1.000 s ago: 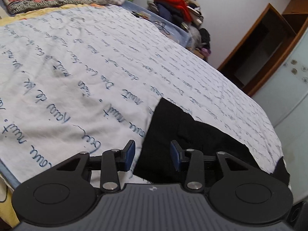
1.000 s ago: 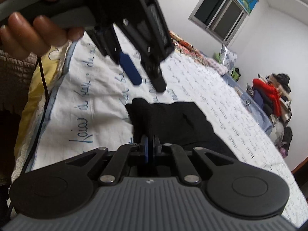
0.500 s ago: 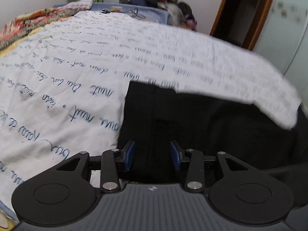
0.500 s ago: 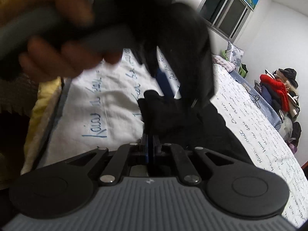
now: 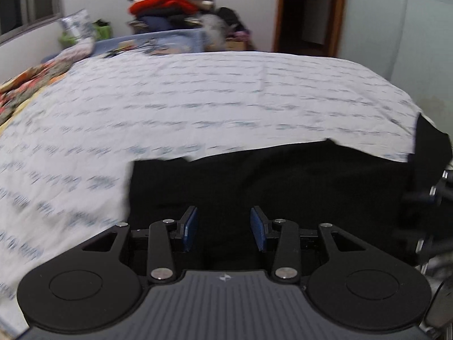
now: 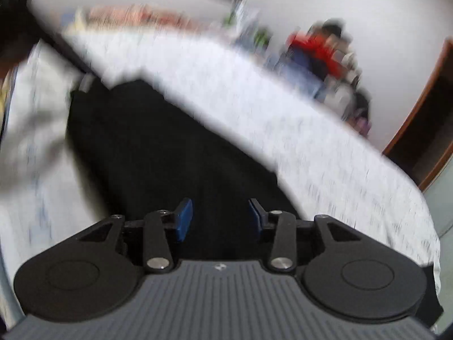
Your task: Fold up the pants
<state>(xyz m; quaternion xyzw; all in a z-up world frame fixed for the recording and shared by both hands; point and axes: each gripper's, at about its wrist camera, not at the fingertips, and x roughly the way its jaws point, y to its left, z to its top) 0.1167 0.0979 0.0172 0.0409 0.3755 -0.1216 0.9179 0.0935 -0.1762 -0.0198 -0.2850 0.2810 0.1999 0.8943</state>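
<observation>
Since the earlier frame, both views have been swung along the pants (image 5: 283, 181). Only the left view shows the doorway (image 5: 308, 14) sharply. Left gripper (image 5: 223, 228) is held released; right gripper (image 6: 216, 218), just released, is hovering over the pants on the bed (image 5: 198, 99), nothing between either's pads.

the left gripper (image 5: 223, 228) hung over the black pants (image 5: 283, 181), and its two blue pads (image 5: 190, 228) stood apart with nothing between them. the pants lay flat on a white bed sheet (image 5: 198, 99) with blue writing. far back sat a pile of clothes (image 5: 167, 8) with something red on top. a dark doorway (image 5: 308, 14) stood to its right. the picture was a bit blurry.
</observation>
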